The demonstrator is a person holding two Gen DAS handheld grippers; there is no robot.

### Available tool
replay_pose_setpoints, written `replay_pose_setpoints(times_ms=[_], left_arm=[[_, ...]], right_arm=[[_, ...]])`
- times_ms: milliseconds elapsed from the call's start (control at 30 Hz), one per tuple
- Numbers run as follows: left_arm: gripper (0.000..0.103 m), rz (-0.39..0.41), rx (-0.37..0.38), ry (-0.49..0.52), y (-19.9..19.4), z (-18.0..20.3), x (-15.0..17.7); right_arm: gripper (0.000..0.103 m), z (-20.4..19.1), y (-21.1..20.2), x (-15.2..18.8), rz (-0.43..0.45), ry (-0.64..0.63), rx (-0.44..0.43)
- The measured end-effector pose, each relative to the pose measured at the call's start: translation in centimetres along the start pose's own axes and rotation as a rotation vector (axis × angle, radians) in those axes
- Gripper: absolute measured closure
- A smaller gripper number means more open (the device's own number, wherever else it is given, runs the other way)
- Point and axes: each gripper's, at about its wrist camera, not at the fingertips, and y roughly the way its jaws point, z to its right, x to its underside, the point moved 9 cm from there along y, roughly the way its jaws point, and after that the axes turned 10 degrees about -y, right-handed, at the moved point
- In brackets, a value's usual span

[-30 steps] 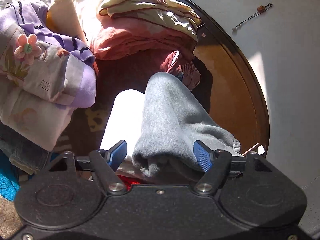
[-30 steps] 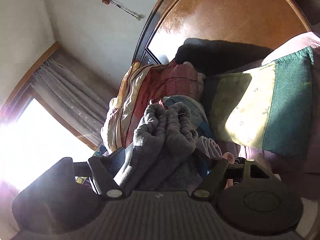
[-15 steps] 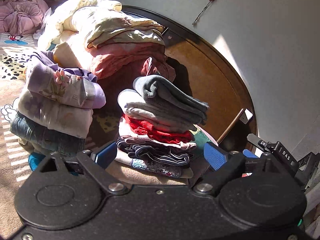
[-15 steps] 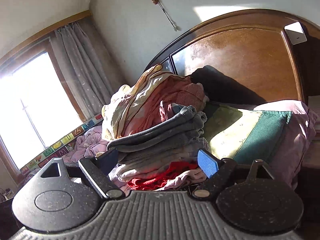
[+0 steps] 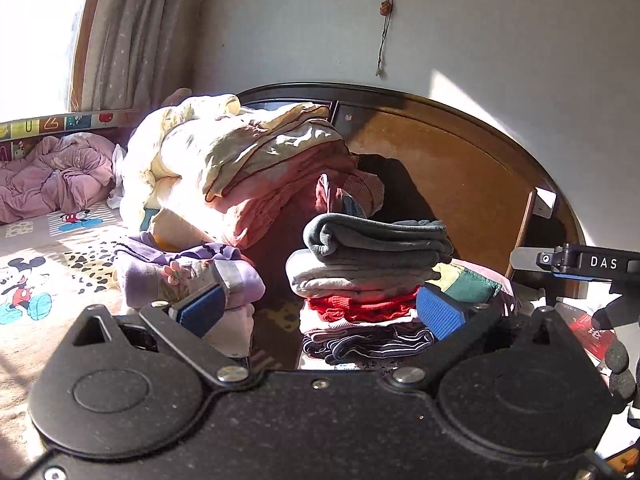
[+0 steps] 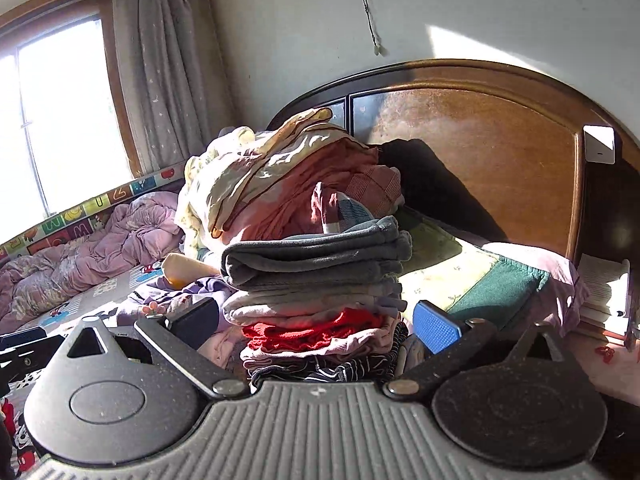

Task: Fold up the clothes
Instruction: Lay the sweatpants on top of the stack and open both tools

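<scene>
grey garment [image 5: 376, 236] tops stack; two tongs [image 5: 320, 312] [image 6: 316, 322] agape.

Two stacks of folded clothes: a taller stack [image 5: 368, 280] topped by one grey garment [image 5: 376, 236], and a lower stack [image 5: 188, 276] topped by one lilac garment. One heap of bedding [image 5: 240, 168], one headboard [image 5: 460, 168], one pillow [image 6: 480, 280] and one curtain [image 6: 176, 80].

White letters "DAS" on the black gripper part [image 5: 600, 263] at right edge; letters "U", "Z" on the alphabet border [image 5: 44, 124] at left.
</scene>
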Motion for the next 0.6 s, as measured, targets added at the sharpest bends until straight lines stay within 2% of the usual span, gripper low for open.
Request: replay_pose_setpoints(times_ms=[233, 333, 400, 467, 600], left_arm=[[0.000, -0.006, -0.056, 0.018, 2.3, 1.7, -0.7], [0.000, -0.082, -0.025, 0.022, 3.0, 3.0, -0.5], [0.000, -0.073, -0.063, 0.096, 3.0, 3.4, -0.4], [0.000, -0.053, -0.097, 0.120, 3.1, 3.0, -0.2], [0.000, -0.057, -0.093, 0.062, 3.7, 2.0, -0.4]], right_arm=[[0.001, -0.4, 0.6, -0.4, -0.074, -0.047, 0.060], [0.000, 0.0, 1.4, 0.0, -0.097, -0.037, 0.078], [0.000, 0.4, 2.0, 0.4, -0.126, -0.027, 0.102], [0.000, 0.5, 2.4, 0.8, -0.157, -0.014, 0.113], [0.000, 0.1, 2.7, 1.2, -0.182, -0.045, 0.140]])
